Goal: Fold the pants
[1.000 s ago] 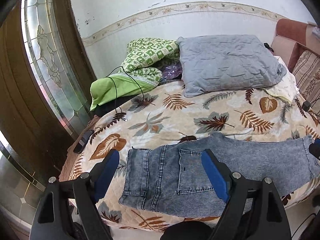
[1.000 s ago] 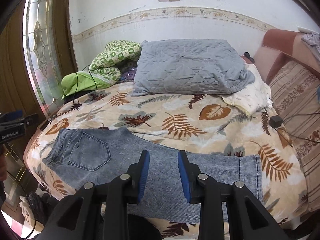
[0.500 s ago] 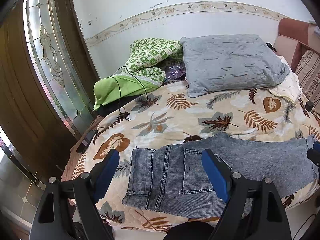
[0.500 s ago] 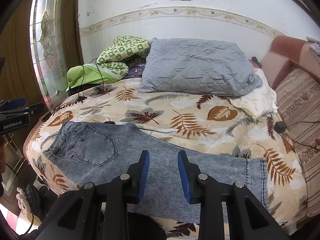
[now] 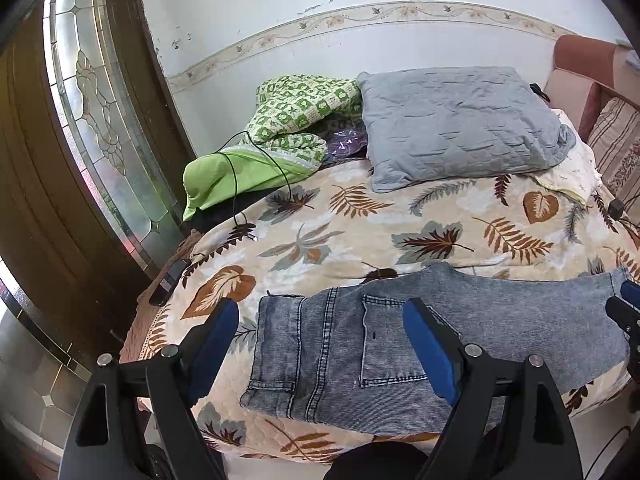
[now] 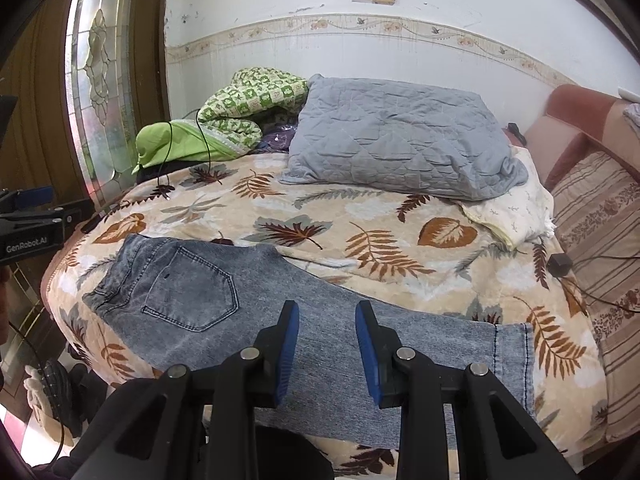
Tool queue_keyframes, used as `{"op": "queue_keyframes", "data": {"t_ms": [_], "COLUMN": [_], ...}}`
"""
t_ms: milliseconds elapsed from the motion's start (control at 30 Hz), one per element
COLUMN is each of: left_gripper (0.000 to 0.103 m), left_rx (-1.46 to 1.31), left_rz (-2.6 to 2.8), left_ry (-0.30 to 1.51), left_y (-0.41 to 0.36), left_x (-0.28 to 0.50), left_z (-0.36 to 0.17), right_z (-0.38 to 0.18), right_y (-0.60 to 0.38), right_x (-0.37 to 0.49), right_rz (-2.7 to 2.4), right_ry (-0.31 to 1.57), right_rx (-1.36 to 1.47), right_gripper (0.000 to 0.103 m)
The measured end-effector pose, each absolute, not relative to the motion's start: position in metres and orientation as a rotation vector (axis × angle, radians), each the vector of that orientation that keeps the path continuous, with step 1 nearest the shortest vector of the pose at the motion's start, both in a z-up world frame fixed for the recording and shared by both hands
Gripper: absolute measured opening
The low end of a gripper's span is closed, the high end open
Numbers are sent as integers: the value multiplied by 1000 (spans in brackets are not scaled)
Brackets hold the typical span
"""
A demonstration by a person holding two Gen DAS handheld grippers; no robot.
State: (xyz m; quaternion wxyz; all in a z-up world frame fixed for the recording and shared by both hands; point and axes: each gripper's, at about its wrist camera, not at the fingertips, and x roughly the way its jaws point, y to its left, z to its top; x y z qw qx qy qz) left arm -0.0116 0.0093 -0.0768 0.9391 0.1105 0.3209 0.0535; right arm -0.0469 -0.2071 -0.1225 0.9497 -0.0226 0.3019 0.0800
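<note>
Faded blue jeans [image 5: 344, 352] lie flat across the near side of the bed, legs stacked, back pocket [image 6: 192, 292] up. The waistband [image 5: 276, 340] is at the left and the hem [image 6: 514, 352] at the right. My left gripper [image 5: 320, 312] hovers over the waist end, open wide, with nothing between its blue pads. My right gripper [image 6: 327, 314] hangs above the leg part with a narrow gap between its pads and no cloth in it. Each gripper shows at the edge of the other's view: the right gripper [image 5: 624, 312] and the left gripper [image 6: 28, 216].
A leaf-print bedspread [image 5: 320, 240] covers the bed. At the back lie a grey pillow [image 6: 400, 140], a green patterned blanket [image 5: 296, 112] and a black cable [image 5: 256, 168]. A charger block [image 6: 560, 264] sits by striped cushions [image 6: 600, 240]. A glass-panelled door [image 5: 92, 100] stands on the left.
The right gripper has drifted a little to the left over the jeans and rolled slightly. The left gripper has kept still. Neither pair of jaws has changed its gap.
</note>
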Motion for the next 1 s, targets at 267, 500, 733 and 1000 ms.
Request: {"op": "queue_keyframes", "data": {"t_ms": [267, 500, 733, 1000], "left_gripper": [85, 85, 85, 85], "left_rx": [235, 238, 236, 200], "left_rz": [98, 99, 114, 153], "left_ry": [658, 661, 673, 684], "left_y": [3, 2, 6, 24], "left_x": [-12, -12, -9, -6], "left_z": [-78, -79, -86, -90], "right_z": [-119, -116, -118, -122], "right_y": [-210, -218, -217, -220], "right_x": [-46, -45, -43, -40], "right_rz": [109, 74, 63, 51], "right_ry": [618, 621, 629, 640], "right_rx": [-53, -37, -47, -38], "right_gripper": [32, 32, 32, 32]}}
